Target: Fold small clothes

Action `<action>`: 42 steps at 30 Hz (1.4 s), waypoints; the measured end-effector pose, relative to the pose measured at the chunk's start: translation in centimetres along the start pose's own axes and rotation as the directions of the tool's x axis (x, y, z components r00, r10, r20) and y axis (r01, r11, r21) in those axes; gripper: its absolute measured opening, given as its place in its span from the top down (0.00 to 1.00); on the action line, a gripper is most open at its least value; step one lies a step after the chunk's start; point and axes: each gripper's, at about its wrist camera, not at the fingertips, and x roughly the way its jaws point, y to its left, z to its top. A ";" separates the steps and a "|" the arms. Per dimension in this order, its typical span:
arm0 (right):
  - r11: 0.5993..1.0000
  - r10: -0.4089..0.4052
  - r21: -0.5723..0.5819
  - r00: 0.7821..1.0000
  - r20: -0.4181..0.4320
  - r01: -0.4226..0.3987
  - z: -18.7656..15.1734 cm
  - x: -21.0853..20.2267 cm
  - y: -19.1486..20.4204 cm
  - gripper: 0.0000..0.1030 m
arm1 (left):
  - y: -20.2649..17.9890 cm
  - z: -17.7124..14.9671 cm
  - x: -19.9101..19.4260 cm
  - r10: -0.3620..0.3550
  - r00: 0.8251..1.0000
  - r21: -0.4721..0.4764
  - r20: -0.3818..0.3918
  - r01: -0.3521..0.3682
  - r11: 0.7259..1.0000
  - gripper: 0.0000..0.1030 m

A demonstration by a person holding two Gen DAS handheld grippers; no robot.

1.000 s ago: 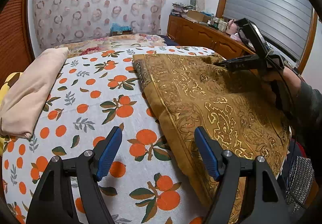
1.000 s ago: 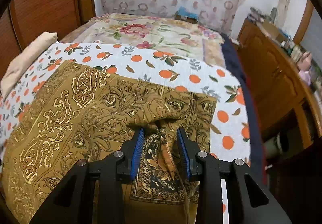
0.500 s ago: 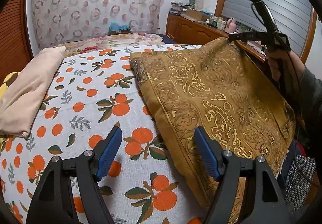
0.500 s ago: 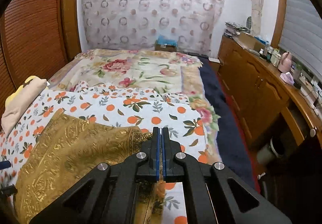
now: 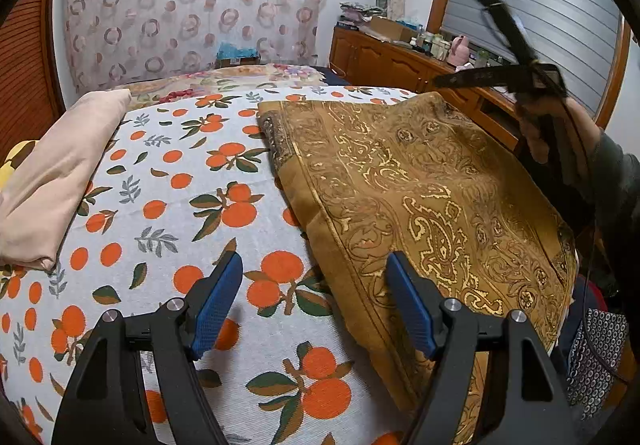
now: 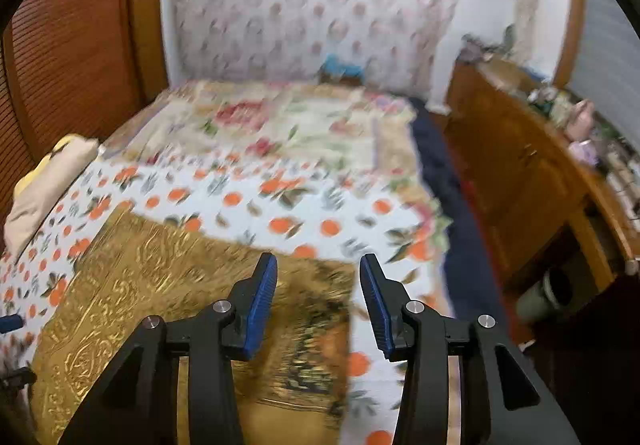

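Observation:
A golden-brown cloth [image 5: 420, 181] with a paisley pattern lies spread on the right half of the orange-print bedsheet [image 5: 180, 205], its right side drooping over the bed's edge. My left gripper [image 5: 314, 261] hovers open over the sheet by the cloth's near left edge, with nothing between its blue pads. In the blurred right wrist view, my right gripper [image 6: 318, 261] is above the cloth's [image 6: 160, 277] far right corner. Its jaws are opening and nothing is between them. In the left wrist view, a person's hand [image 5: 536, 133] holds that gripper above the corner.
A folded beige cloth [image 5: 60, 173] lies at the sheet's left edge, over something yellow. A floral quilt [image 6: 288, 121] covers the bed's far part. A wooden dresser [image 5: 400, 61] with clutter on top runs along the right wall. Wood panelling [image 6: 72, 45] stands at the left.
The right gripper closed on the cloth's far right corner, lifted it, then let it go and rose. The corner has dropped back flat. The left gripper has not moved.

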 end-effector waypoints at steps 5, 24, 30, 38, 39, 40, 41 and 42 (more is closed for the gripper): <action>0.999 -0.027 -0.044 0.995 -0.094 0.023 0.2 3.4 0.7 0.57 | -0.2 -0.1 0.0 0.002 1.000 0.005 -0.004 -0.002 1.000 0.27; 0.993 -0.115 0.027 0.993 0.027 0.115 1.5 -0.2 -2.7 0.91 | -0.7 -0.4 0.1 -0.009 1.000 0.014 -0.018 0.009 1.000 0.27; 1.000 -0.015 -0.025 0.999 0.046 0.016 -2.6 -4.3 -0.7 0.53 | -0.9 -0.9 -0.2 -0.049 0.998 0.017 -0.033 0.049 0.999 0.27; 0.997 0.068 -0.048 0.997 0.034 -0.066 -10.5 -11.0 -0.9 0.52 | -1.7 -1.9 -0.5 -0.137 0.987 0.015 -0.078 0.139 0.990 0.68; 0.997 0.072 -0.040 0.997 0.030 -0.070 -11.4 -11.8 -1.3 0.52 | -1.8 -2.2 -0.6 -0.145 0.986 0.014 -0.085 0.147 0.989 0.78; 0.997 0.073 -0.035 0.997 0.026 -0.072 -11.6 -12.2 -1.6 0.52 | -2.0 -2.4 -0.6 -0.148 0.984 0.019 -0.095 0.150 0.988 0.90; 0.997 0.075 -0.033 0.997 0.021 -0.075 -12.4 -12.9 -1.6 0.52 | -2.1 -2.6 -0.7 -0.148 0.984 0.024 -0.099 0.151 0.988 0.91; 0.997 0.078 -0.022 0.997 0.023 -0.078 -13.3 -13.6 -2.0 0.52 | -2.2 -2.7 -0.9 -0.144 0.985 0.029 -0.097 0.147 0.989 0.94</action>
